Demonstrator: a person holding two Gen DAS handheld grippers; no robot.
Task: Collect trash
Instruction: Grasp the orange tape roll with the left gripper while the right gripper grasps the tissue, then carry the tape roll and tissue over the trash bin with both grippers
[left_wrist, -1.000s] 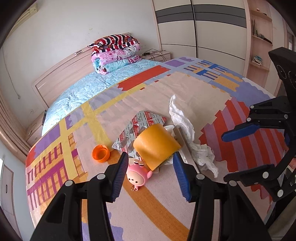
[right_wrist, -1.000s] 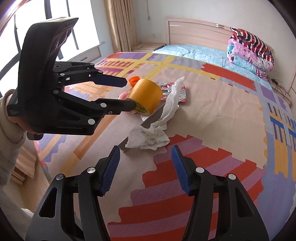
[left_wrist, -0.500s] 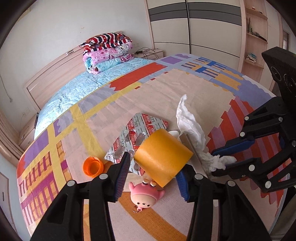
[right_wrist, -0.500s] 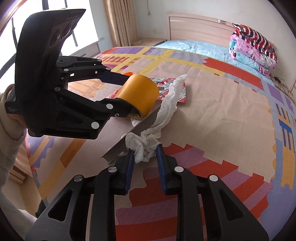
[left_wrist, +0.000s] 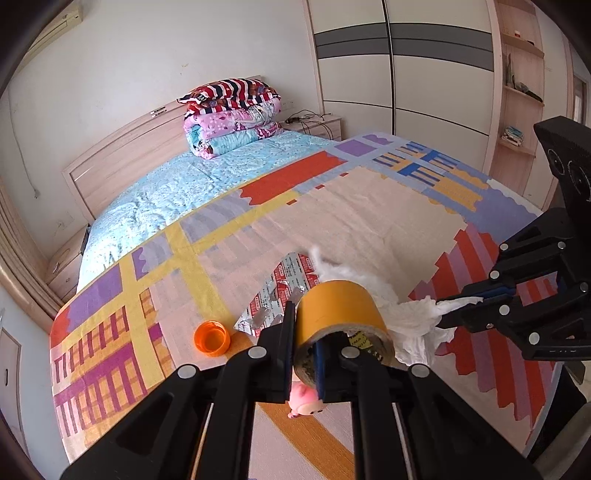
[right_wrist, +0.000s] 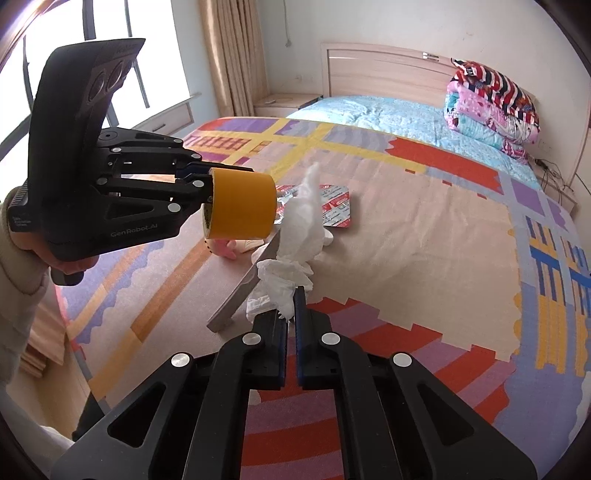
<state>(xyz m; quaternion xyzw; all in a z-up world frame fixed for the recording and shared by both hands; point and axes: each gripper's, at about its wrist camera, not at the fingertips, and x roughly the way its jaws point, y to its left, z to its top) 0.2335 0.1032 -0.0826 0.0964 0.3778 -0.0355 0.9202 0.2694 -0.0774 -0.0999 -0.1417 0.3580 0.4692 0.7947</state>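
Observation:
My left gripper (left_wrist: 303, 345) is shut on the wall of an orange tape roll (left_wrist: 341, 317), one finger inside the core, and holds it above the bed; it also shows in the right wrist view (right_wrist: 240, 208). My right gripper (right_wrist: 291, 306) is shut on a crumpled white tissue (right_wrist: 295, 251), which trails up off the bedspread; the tissue also shows in the left wrist view (left_wrist: 410, 317). A silver and red blister pack (left_wrist: 284, 295), an orange bottle cap (left_wrist: 211, 338), a pink toy figure (left_wrist: 304, 398) and a flat grey strip (right_wrist: 243, 288) lie on the bed.
The patterned bedspread (left_wrist: 369, 214) covers the bed. Folded quilts (left_wrist: 231, 114) are stacked by the headboard. A wardrobe (left_wrist: 424, 66) and shelves stand at the right, a window (right_wrist: 92, 74) and curtain at the left.
My left gripper closed on the tape roll and lifted it. My right gripper closed tight on the tissue and pulled it up off the bed.

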